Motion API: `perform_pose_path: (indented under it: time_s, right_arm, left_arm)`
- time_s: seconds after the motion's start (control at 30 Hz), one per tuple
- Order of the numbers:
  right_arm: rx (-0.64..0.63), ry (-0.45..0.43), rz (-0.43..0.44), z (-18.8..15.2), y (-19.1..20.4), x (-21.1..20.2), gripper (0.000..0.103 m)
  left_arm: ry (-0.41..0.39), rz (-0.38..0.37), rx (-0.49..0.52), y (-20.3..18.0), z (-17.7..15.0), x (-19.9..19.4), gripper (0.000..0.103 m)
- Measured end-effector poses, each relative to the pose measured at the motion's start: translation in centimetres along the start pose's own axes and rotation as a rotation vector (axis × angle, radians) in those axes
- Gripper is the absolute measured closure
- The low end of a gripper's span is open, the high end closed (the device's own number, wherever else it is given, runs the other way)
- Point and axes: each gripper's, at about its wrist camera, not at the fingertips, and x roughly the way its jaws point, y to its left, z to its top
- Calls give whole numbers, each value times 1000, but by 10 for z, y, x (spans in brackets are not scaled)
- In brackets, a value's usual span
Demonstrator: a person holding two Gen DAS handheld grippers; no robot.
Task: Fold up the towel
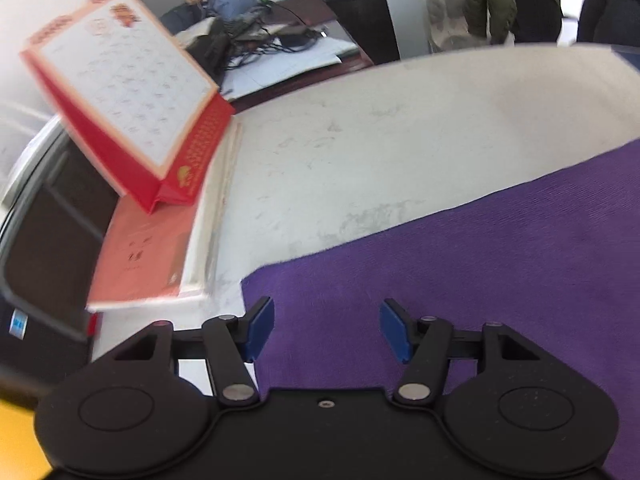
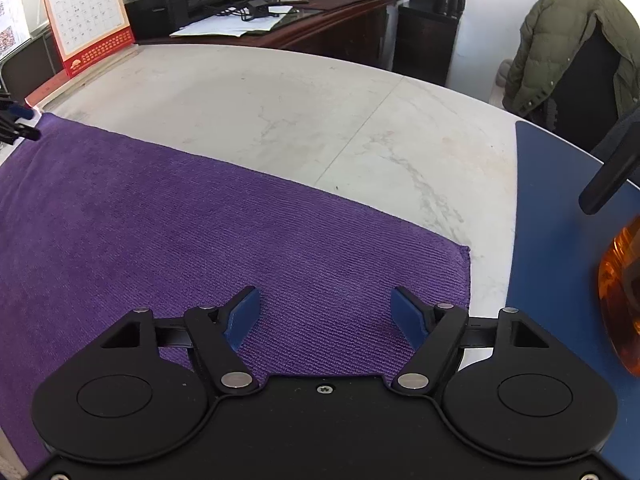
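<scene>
The left gripper (image 1: pixel 326 330) is hovering released over the purple towel (image 1: pixel 460 272), lower centre of its view, near the towel's left corner. The right gripper (image 2: pixel 324 316) is hanging released near the right corner. A fold looks laid; the next fold needs fresh corner grasps. A calendar (image 1: pixel 120 100) is standing upper left on the worktop (image 1: pixel 360 140), well apart.

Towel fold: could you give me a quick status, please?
Both claws open, left, right, nothing gripped. Purple towel flat on table. Nothing in the way.
</scene>
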Motion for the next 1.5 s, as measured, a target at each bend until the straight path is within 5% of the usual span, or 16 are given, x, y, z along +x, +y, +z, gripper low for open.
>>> perform_pose_path:
  time_s: [0.17,0.47,0.73,1.27,1.4,1.5]
  right_arm:
    - [24,-85,73,-11,25,-39,31]
    - [-10,-10,130,-62,78,-61,31]
    - [-142,-6,90,-85,91,-64,29]
    - [-137,22,67,-102,74,-79,22]
    - [-70,57,53,-91,70,-80,22]
    - [110,-73,134,-78,59,-110,22]
  left_arm:
    - [37,-45,-13,-29,-56,-49,46]
    - [109,-56,-87,-56,-117,-51,45]
    - [92,-68,-157,-50,-133,-59,45]
    - [71,-91,-205,-54,-152,-74,46]
    - [-21,-109,-254,-54,-139,-97,46]
    - [-109,-138,-296,-55,-118,-120,46]
